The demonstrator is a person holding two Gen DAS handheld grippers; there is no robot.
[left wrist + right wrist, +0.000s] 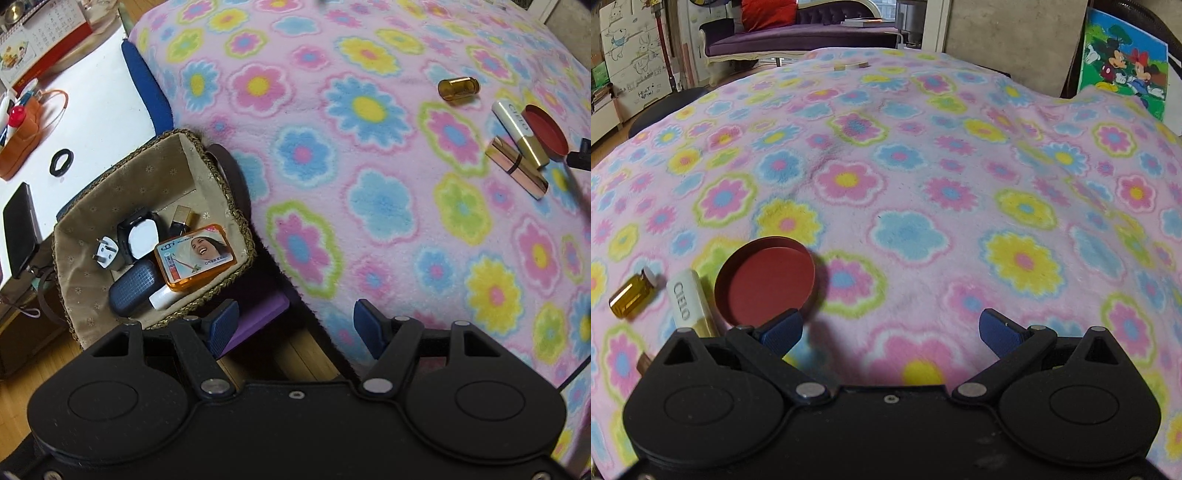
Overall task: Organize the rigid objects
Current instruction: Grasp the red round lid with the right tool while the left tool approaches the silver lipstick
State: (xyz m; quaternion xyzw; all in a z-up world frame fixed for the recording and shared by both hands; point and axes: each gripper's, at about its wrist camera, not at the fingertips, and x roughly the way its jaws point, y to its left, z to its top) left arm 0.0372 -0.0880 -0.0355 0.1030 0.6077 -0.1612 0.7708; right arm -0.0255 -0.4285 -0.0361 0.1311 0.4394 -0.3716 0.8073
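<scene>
The left gripper (295,325) stood nearest the lens, its blue-padded jaws partly apart with nothing between them, above the gap between a bed edge and a basket (229,206). The right gripper (890,330) was likewise spread wide and empty, its left pad overlapping the rim of a red lid (764,282) in the view; contact could not be confirmed.

The working surface was a pink fleece blanket (369,184) printed with blue, yellow and green flowers, spread over a bed. Beside the bed stood a white table (96,110) on a wooden floor (44,369). Beyond the bed, the right wrist view showed a purple sofa (798,37) and a cartoon poster (1126,62).

The basket, fabric-lined, already held an orange case (195,258), a dark blue case (135,288), a black compact (142,236) and a white plug (105,253).

Four items remained on the blanket:
- An amber bottle (458,88) lay on its side, well apart from the basket.
- A white-and-gold tube (519,129) lay flat just beside the lid, its long axis running diagonally.
- A gold lipstick (517,168) lay roughly parallel to the tube.
- The red lid (546,129) rested open side up.
</scene>
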